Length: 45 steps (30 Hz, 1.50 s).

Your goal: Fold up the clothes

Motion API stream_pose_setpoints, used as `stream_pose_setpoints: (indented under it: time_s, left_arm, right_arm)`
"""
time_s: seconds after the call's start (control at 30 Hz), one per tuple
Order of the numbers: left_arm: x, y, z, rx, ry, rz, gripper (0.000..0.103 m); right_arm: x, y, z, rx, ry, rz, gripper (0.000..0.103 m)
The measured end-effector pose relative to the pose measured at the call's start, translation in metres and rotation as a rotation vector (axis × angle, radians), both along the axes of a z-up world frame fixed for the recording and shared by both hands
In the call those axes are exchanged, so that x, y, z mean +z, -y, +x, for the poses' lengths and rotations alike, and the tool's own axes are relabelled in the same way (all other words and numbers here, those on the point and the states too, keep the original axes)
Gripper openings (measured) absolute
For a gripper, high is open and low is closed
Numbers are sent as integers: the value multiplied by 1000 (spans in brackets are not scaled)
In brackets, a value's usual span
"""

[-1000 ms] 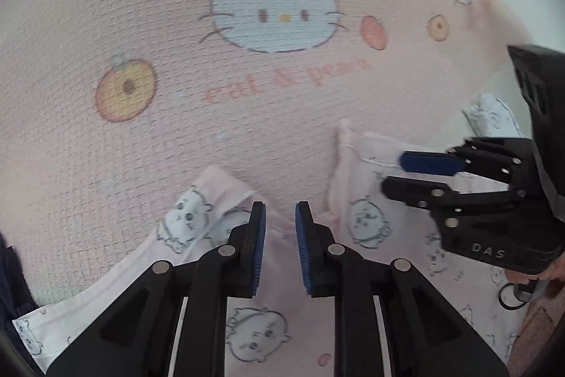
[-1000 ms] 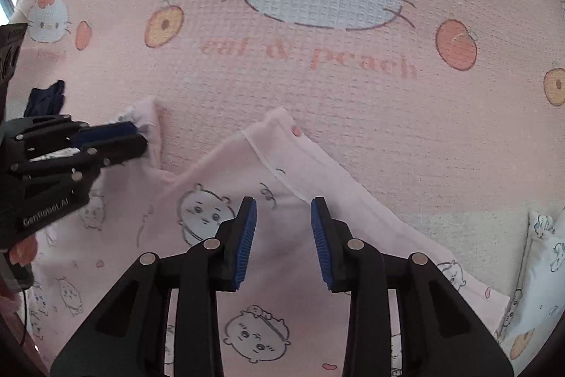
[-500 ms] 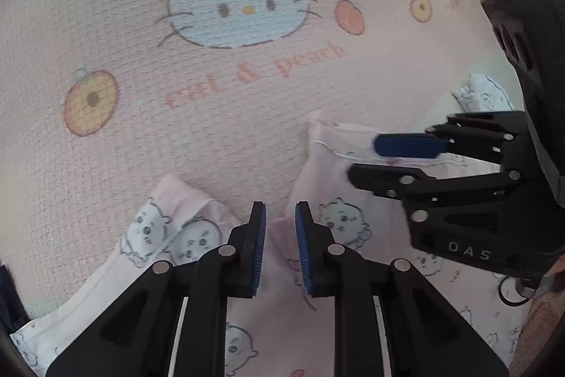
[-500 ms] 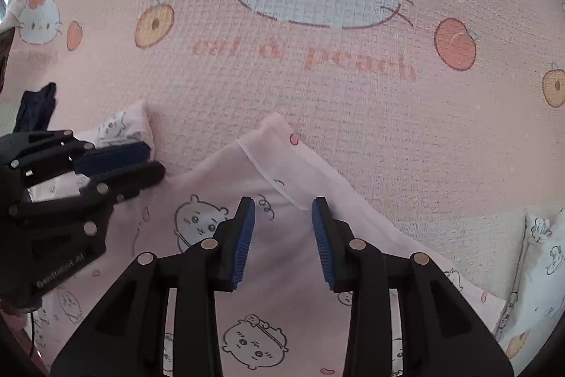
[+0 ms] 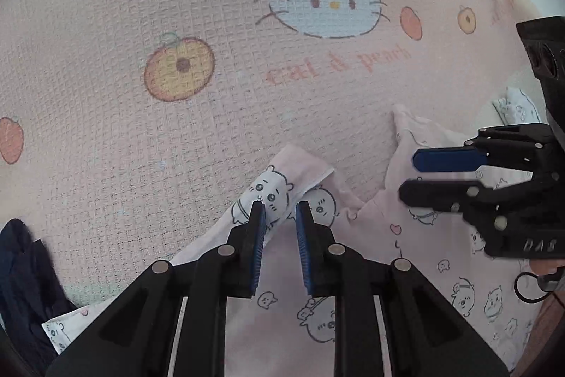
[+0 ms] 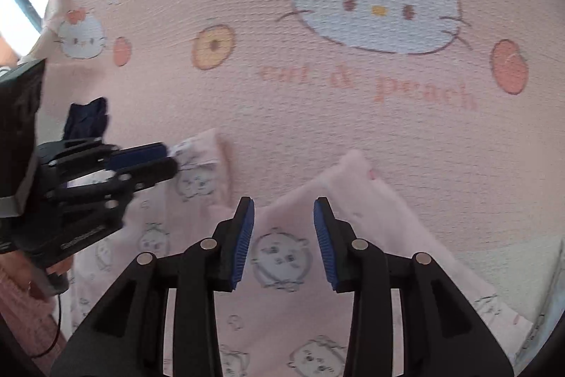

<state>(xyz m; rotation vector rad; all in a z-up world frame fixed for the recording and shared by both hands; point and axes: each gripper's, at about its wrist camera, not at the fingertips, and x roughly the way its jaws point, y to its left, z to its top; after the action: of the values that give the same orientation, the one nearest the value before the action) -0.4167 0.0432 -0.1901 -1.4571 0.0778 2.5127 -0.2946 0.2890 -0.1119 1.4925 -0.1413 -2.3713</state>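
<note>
While both tools hover low over the bed, the pink garment (image 5: 416, 235) lies rumpled on the cartoon-cat blanket (image 5: 212, 6), spread underneath and just ahead of each pair of tongs. Left tongs (image 5: 280, 211) first: pads a narrow gap apart, nothing between them, and right off their tips sits a folded-back flap (image 5: 282, 179) showing its white printed underside, its end pointing up and a little to the right, away from the tool. That flap is the nearest piece of cloth to any gripper, so by my reckoning the left hand has the short reach.

Over to the right tongs (image 6: 283, 211): spread wider, also empty, poised above the main pink panel with a printed face straight below the gap. Ahead of them a peaked corner (image 6: 353, 161) rises, and the garment's edge runs from that peak down toward the lower right. In the left view those same tongs come in from the right side, hanging over that raised corner, one blue pad above the other.

So two loose points of cloth stick out toward the far side, one ahead of each tool, a bare wedge of blanket between them. A dark navy cloth (image 5: 24, 271) lies off to the left, well apart. Next grab looks like a straight push forward.
</note>
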Motion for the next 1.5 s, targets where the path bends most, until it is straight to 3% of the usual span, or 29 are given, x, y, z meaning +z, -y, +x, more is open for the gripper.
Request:
stream_pose_setpoints:
  time_s: [0.07, 0.17, 0.27, 0.37, 0.43, 0.5, 0.57, 0.67, 0.8, 0.87, 1.0, 1.1, 1.23, 1.37, 1.5]
  left_arm:
    - [-5, -7, -6, -30, -4, 14, 20]
    - [-15, -12, -28, -16, -11, -32, 20]
    - [-1, 2, -39, 75, -49, 20, 20]
    - [10, 18, -43, 74, -63, 105, 21]
    - [4, 20, -50, 48, -32, 103, 21]
    - [-6, 20, -50, 20, 5, 20, 21]
    - [-18, 15, -51, -12, 31, -11, 21]
    - [-23, 8, -55, -22, 4, -40, 21]
    - [-23, 15, -59, 22, 17, 15, 21]
    - [-20, 14, -56, -10, 34, 40, 21]
    - [-18, 2, -51, -112, 96, 2, 21]
    - [-13, -1, -45, -119, 75, 2, 21]
    - [-4, -1, -35, -124, 49, 58, 21]
    - [-15, -17, -48, -147, 71, -5, 21]
    - [-23, -15, -64, -167, 123, 82, 21]
  right_arm:
    - [-11, 15, 7, 33, 20, 20, 36]
    - [-21, 22, 8, 5, 21, 105, 34]
    - [-18, 21, 10, -71, -16, 215, 34]
    - [-15, 15, 16, -103, -46, 283, 34]
    - [-11, 14, 18, -89, -62, 210, 35]
    - [-9, 16, 18, -64, -75, 131, 36]
    - [-15, 22, 15, -43, -59, 136, 36]
    - [-24, 30, 16, -6, -30, 197, 34]
    - [-24, 33, 38, 73, -35, 251, 35]
    - [-25, 31, 46, 95, -45, 253, 35]
    - [-12, 17, 47, 9, -82, 176, 35]
    - [-3, 14, 38, -40, -118, 105, 36]
    - [-23, 27, 23, 12, -42, 79, 36]
    - [-27, 33, 28, 50, -20, 78, 38]
    - [-32, 31, 40, 81, -27, 112, 36]
